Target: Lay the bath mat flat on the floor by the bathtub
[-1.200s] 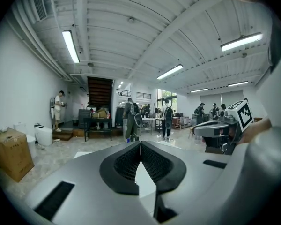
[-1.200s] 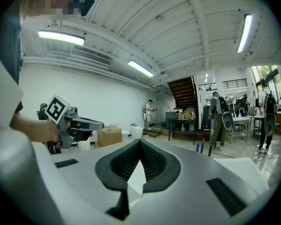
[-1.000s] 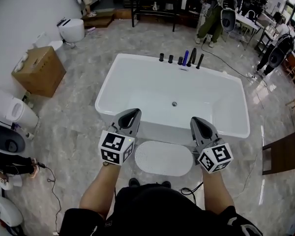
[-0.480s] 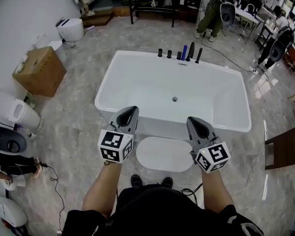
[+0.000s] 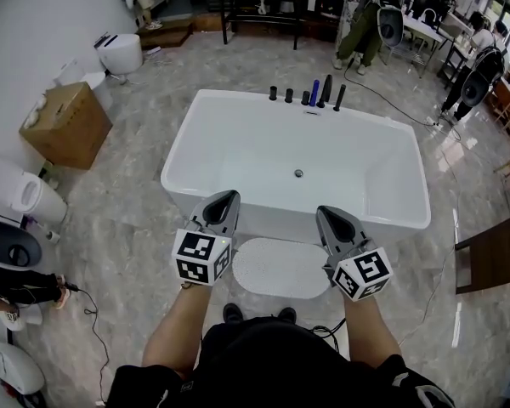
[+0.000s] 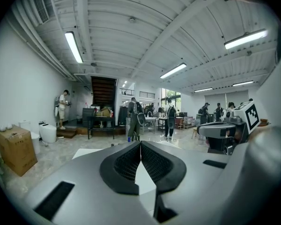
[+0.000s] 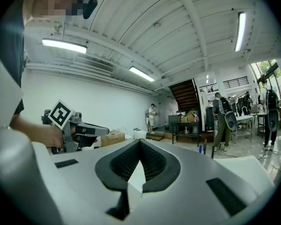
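The pale, oval, soft-looking bath mat [image 5: 282,268] is probably light and limp. It would likely sag and fold if lifted from one point, so it is best pinched at its rim at two well-separated spots, one at the left end of the oval and one at the right. That would keep it spread and stop it doubling over. Its underside may cling to the polished grey marble-patterned floor [image 5: 127,219], so a corner may need peeling up rather than dragging. Nothing about it looks fragile. In the head view the mat sits at lower centre of the frame. It is just beside the near wall of the white rectangular bathtub [image 5: 187,164] and just ahead of the person's dark shoes [image 5: 231,314]. It is off-white with a faint dotted or pebbled texture, its outline is a smooth oval with no curled edge or wrinkle to be made out, and it appears to lie flat already. By that reading the task looks essentially done. The left grey gripper [image 5: 223,201] and the right grey gripper [image 5: 327,212] hang above the mat's two ends, apart from it. Each gripper view shows the ribbed black tongs pressed together with nothing caught between them.
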The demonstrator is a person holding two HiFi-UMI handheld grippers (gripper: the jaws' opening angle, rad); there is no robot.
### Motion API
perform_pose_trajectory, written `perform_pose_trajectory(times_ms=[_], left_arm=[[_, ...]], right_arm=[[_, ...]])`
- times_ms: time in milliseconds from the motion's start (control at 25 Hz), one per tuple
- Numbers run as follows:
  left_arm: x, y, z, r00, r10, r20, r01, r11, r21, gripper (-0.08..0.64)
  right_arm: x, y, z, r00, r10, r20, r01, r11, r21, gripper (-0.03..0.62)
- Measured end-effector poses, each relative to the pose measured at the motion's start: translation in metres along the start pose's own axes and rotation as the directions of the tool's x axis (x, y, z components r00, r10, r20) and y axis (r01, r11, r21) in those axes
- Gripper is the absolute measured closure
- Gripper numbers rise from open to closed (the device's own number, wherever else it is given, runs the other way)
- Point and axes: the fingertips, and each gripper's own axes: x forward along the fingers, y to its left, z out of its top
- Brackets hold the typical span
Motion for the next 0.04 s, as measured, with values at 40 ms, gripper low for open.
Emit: perform_pose_trajectory(times_ms=[40], left_arm=[[-0.0005, -0.0016, -0.001, 1.0, -0.003, -0.002, 0.003, 1.0, 0.002, 0.548]], right_arm=[[-0.0004, 0.0011, 0.0001, 1.0, 0.001, 0.001, -0.001, 1.0, -0.001, 0.58]])
